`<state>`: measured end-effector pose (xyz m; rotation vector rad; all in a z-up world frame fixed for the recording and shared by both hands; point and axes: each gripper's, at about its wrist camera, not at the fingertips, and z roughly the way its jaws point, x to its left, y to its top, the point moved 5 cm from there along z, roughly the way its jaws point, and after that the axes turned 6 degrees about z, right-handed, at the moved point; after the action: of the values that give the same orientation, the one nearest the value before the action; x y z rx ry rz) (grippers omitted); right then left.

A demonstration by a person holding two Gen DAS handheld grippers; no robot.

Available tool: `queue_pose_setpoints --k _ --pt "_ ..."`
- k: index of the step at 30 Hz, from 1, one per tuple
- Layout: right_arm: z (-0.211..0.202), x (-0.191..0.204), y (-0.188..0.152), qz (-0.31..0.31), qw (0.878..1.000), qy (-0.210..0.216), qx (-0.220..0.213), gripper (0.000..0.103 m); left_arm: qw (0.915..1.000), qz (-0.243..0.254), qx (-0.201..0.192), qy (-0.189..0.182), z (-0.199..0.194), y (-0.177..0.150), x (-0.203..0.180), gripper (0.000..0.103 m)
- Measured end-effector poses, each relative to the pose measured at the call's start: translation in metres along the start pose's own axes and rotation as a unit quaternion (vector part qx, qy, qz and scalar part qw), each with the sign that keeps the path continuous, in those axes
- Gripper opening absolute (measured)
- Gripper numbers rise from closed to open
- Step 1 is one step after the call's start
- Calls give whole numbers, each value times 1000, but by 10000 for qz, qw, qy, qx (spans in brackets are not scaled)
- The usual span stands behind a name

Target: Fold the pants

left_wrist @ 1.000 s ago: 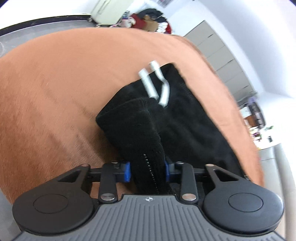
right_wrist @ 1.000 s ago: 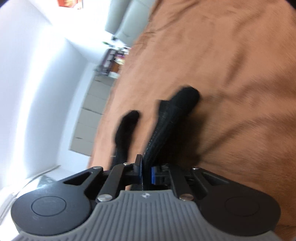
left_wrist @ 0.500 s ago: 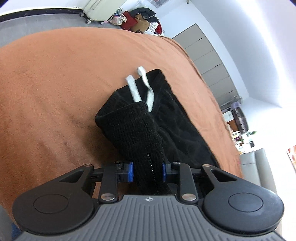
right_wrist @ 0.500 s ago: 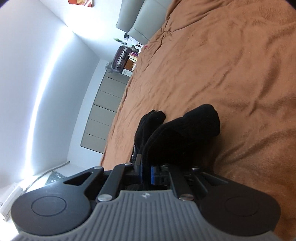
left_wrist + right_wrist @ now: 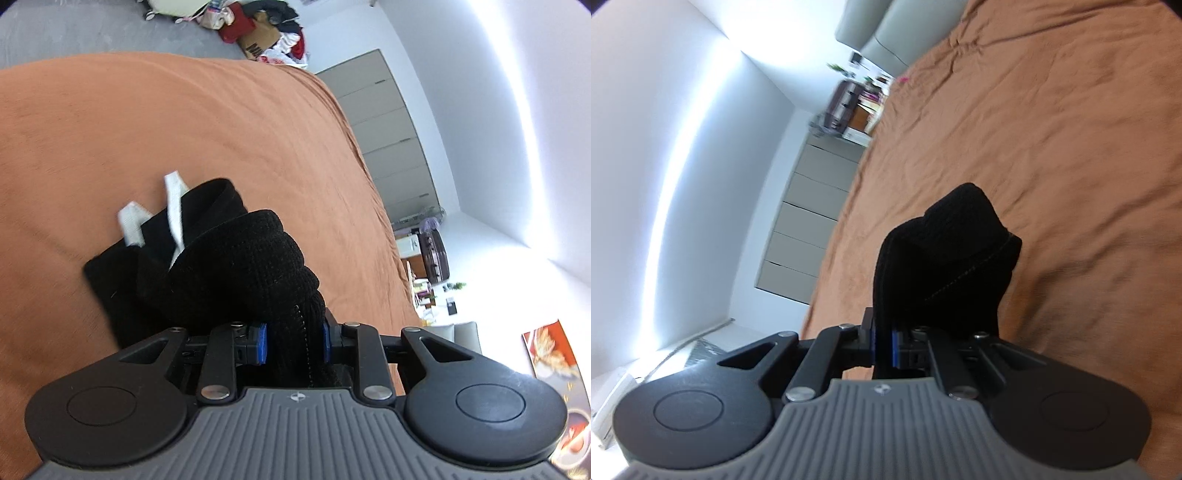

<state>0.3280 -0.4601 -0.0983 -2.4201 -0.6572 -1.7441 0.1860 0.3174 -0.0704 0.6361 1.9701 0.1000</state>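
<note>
The black knit pants (image 5: pixel 229 258) lie bunched over an orange bedspread (image 5: pixel 147 129), with white drawstrings (image 5: pixel 173 203) showing at the waistband. My left gripper (image 5: pixel 294 341) is shut on a thick fold of the pants, the cloth filling the gap between the blue pads. In the right wrist view my right gripper (image 5: pixel 883 345) is shut on another part of the pants (image 5: pixel 945 258), which stand up in a lifted hump above the bedspread (image 5: pixel 1071 147). The fingertips of both grippers are hidden by cloth.
Grey drawer fronts (image 5: pixel 388 129) line the wall beyond the bed's edge. A pile of clothes and a cardboard box (image 5: pixel 262 33) sit on the grey floor. A suitcase and cluttered shelves (image 5: pixel 849 107) stand by grey cushions (image 5: pixel 882 37).
Both grippers have lifted and carried their holds of the pants forward. The cloth is now more bunched, covering the flat part that lay on the bed. Both cameras have tilted.
</note>
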Motion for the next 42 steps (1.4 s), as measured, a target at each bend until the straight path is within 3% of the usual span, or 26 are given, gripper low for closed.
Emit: queue_pose_setpoints --k 10,13,15,16,17,18,19,20,21,24,27,28,30,33,37,40,42 --pt "128 37 3 18 9904 -1333 374 3 9977 -520 288 310 93 54 16 28" --pt "162 62 6 132 9923 -1166 395 3 9926 -1214 86 43 115 74 34 28" --pt "179 72 8 284 9955 -865 263 5 9804 -1968 -97 -46 134 76 67 28" --pt "186 71 8 400 9964 -737 144 9 9776 -2099 -126 -81 140 74 80 28" --pt "193 68 7 389 9964 -751 -27 28 9753 -2201 -180 -94 146 70 91 28" --pt "199 64 3 186 9945 -1023 -113 63 9725 -2314 -201 -197 149 64 99 34" --pt "206 57 -3 -155 9872 -1584 -51 66 9700 -2391 -188 -401 149 60 103 35" --pt "209 52 -10 -499 9792 -1968 15 49 9696 -2384 -158 -530 147 58 102 36" --pt "210 49 -19 -872 9743 -2078 51 39 9705 -2342 -108 -571 144 58 101 38" --pt "201 49 -44 -1838 9641 -1915 23 39 9805 -1921 -64 -422 121 66 93 41" --pt "185 57 -79 -2844 9458 -1568 66 39 9921 -1159 -482 -19 84 80 75 71" --pt "181 60 -94 -3146 9383 -1427 170 39 9951 -769 -581 239 73 83 68 74" --pt "174 65 -129 -3689 9211 -1153 470 41 9937 267 -659 870 56 74 47 75" --pt "169 73 -189 -4463 8856 -841 979 44 9829 1362 -451 1155 50 38 28 80" --pt "174 80 -265 -5323 8286 -560 1640 46 9790 1630 -199 1212 57 -9 29 87" --pt "180 85 -307 -5479 8120 -523 1941 47 9798 1563 -357 1198 48 -25 41 88" --pt "175 94 -317 -5456 8138 -555 1921 48 9805 1546 -496 1109 39 -28 46 88"
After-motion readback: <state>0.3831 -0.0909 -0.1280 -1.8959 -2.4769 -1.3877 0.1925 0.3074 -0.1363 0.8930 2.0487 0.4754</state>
